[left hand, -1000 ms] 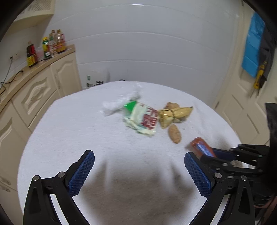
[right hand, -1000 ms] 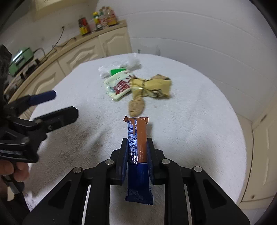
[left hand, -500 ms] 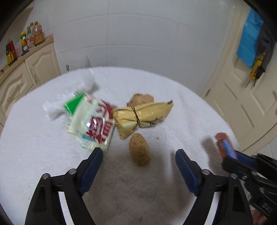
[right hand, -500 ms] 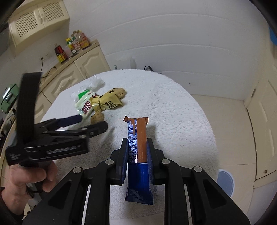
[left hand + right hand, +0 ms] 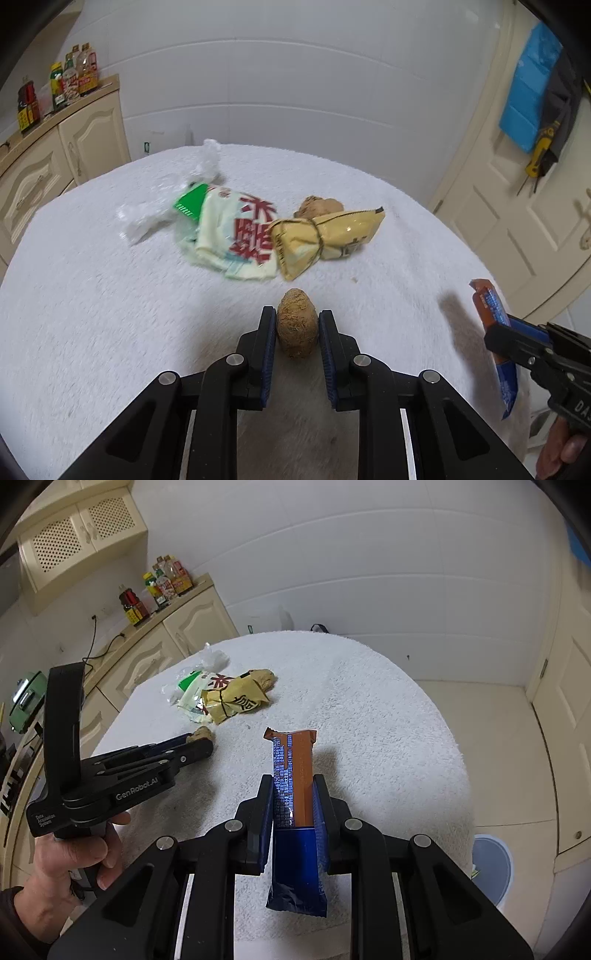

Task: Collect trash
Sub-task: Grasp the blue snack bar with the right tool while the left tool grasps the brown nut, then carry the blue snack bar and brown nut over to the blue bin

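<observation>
A brown lumpy nut-like piece [image 5: 297, 328] lies on the white-clothed round table [image 5: 92, 295]. My left gripper [image 5: 297, 317] is closing on it, and both blue pads press its sides. My right gripper [image 5: 293, 786] is shut on a blue and orange snack wrapper [image 5: 293, 771], held upright above the table's near edge. In the left wrist view the wrapper [image 5: 489, 302] shows at the right. Further back lie a white, green and red bag [image 5: 236, 236], a tied yellow bag [image 5: 328, 236], a second brown lump [image 5: 317, 205] and clear plastic [image 5: 147, 218].
Cream cabinets [image 5: 155, 653] with several bottles [image 5: 162, 583] stand along the left wall. A door [image 5: 517, 221] is to the right of the table. A blue bin [image 5: 493, 864] stands on the floor to the right of the table.
The left gripper moved forward and down over the table, and its jaws closed from wide apart onto the brown lump. The right gripper kept its hold on the wrapper and swung to the right.
</observation>
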Demonstrator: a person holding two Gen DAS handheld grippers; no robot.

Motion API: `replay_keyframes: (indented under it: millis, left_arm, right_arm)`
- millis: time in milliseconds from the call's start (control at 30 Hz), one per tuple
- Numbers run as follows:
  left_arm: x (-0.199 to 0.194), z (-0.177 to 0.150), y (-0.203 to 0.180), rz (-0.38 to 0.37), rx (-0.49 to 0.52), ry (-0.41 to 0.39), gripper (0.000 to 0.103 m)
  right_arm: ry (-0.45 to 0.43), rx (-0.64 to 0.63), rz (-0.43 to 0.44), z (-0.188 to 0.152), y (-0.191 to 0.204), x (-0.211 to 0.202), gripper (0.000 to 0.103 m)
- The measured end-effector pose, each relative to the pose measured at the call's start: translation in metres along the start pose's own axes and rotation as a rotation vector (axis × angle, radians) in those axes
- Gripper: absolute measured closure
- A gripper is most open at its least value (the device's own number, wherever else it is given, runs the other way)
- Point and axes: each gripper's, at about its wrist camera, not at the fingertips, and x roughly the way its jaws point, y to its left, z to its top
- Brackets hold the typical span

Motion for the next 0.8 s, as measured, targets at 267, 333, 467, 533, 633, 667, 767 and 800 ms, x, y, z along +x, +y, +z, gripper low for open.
replay_keyframes:
  millis: [267, 333, 467, 533, 633, 667, 767, 800]
  left_arm:
    - [-0.052, -0.011, 0.011, 0.008, 0.004, -0.078, 0.084]
    - [-0.066, -0.013, 0.008, 0.007, 0.007, -0.098, 0.084]
    - [-0.096, -0.017, -0.002, -0.003, 0.03, -0.156, 0.084]
    - [-0.11, -0.019, -0.007, -0.006, 0.042, -0.184, 0.084]
    - [-0.139, -0.023, -0.022, -0.022, 0.065, -0.225, 0.084]
    - [-0.143, -0.023, -0.024, -0.026, 0.069, -0.233, 0.084]
    - [-0.167, -0.024, -0.034, -0.048, 0.087, -0.272, 0.084]
    - [-0.171, -0.024, -0.036, -0.055, 0.092, -0.28, 0.084]
  right_arm:
    - [-0.035, -0.007, -0.003, -0.003, 0.015, -0.021, 0.083]
    - [-0.05, -0.012, -0.007, -0.003, 0.019, -0.03, 0.083]
    - [-0.082, -0.011, -0.005, -0.002, 0.025, -0.047, 0.083]
    - [-0.105, -0.009, -0.005, -0.002, 0.028, -0.058, 0.083]
    - [-0.141, -0.011, -0.006, -0.001, 0.032, -0.076, 0.083]
    - [-0.156, -0.014, -0.01, 0.0, 0.034, -0.084, 0.083]
    - [-0.193, -0.018, -0.018, 0.003, 0.035, -0.102, 0.083]
    - [-0.203, -0.019, -0.021, 0.003, 0.036, -0.107, 0.083]
